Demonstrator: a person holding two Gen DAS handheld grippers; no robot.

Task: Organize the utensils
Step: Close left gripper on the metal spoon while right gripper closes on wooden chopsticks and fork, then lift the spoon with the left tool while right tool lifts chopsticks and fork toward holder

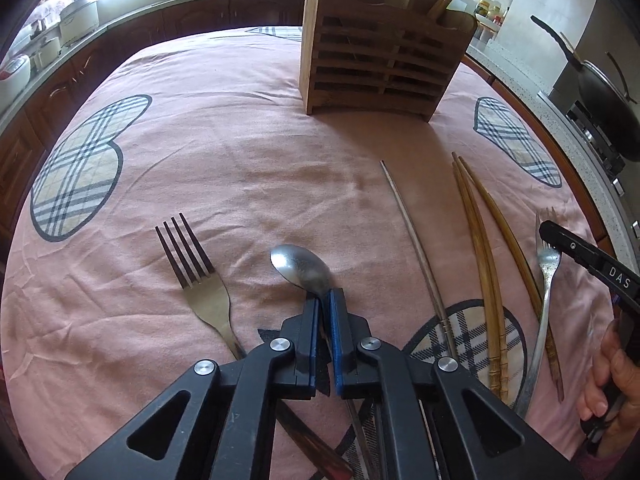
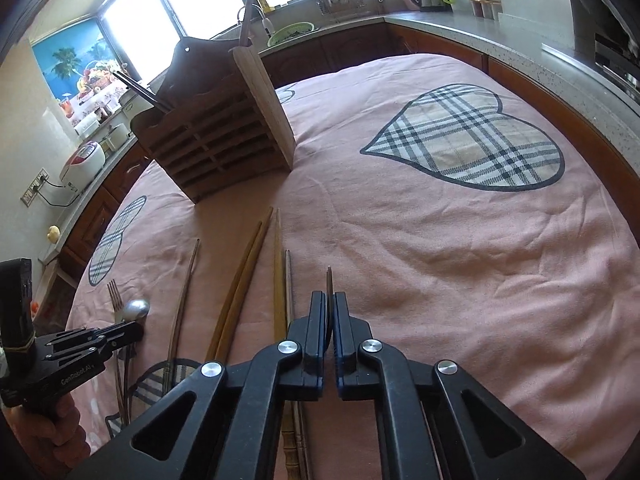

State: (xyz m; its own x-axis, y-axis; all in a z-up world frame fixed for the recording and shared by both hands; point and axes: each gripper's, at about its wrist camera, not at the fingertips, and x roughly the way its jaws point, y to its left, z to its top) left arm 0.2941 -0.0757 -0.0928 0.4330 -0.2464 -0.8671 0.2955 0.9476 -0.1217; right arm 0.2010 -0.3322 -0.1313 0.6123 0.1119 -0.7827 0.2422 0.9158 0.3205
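Observation:
My left gripper [image 1: 325,300] is shut on the neck of a metal spoon [image 1: 300,266], its bowl pointing forward just above the pink cloth. My right gripper [image 2: 329,304] is shut on a thin metal utensil [image 2: 329,280] seen edge-on; in the left wrist view it is at a silver fork [image 1: 548,264] at the right. A dark-tined fork [image 1: 196,276] lies left of the spoon. Wooden chopsticks [image 1: 480,248] and a thin metal chopstick [image 1: 412,236] lie on the cloth. The wooden utensil holder [image 1: 380,52] stands at the back with chopsticks in it.
The table is covered by a pink cloth [image 1: 240,160] with plaid hearts. Kitchen counters [image 2: 520,40] surround it, with a wok [image 1: 608,108] on a stove at the right and rice cookers [image 1: 80,20] at the left.

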